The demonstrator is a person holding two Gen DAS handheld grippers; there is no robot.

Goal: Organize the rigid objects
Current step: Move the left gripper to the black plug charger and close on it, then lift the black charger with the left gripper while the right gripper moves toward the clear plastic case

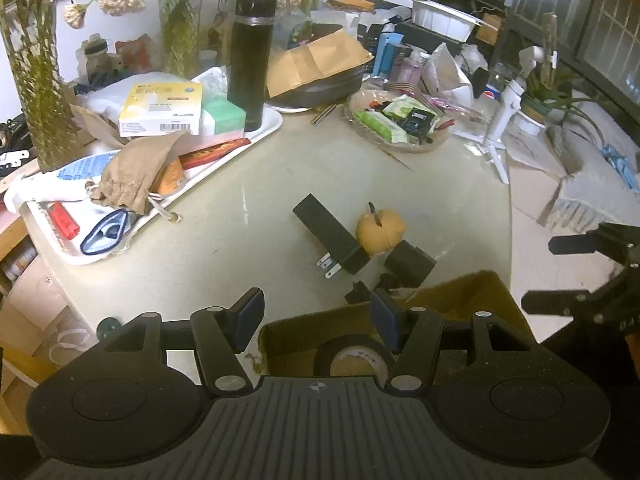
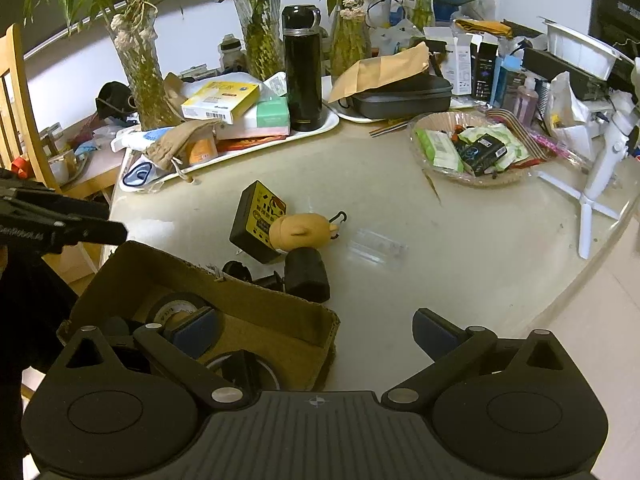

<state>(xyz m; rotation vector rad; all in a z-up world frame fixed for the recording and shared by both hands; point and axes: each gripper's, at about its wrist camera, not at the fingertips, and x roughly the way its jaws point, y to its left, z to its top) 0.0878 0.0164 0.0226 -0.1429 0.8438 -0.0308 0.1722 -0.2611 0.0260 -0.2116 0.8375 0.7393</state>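
Note:
A black charger with plug prongs lies mid-table, its yellow label side showing in the right wrist view. An orange toy leans against it, next to a black adapter block and small black pieces. An open cardboard box at the near edge holds a black tape roll. My left gripper hangs open over the box's far rim, holding nothing. My right gripper stands open at the box's right corner, also holding nothing.
A white tray at back left carries a black thermos, boxes and a burlap pouch. A glass bowl of packets and a white tripod stand right. Vases with plants line the back. The table edge curves at right.

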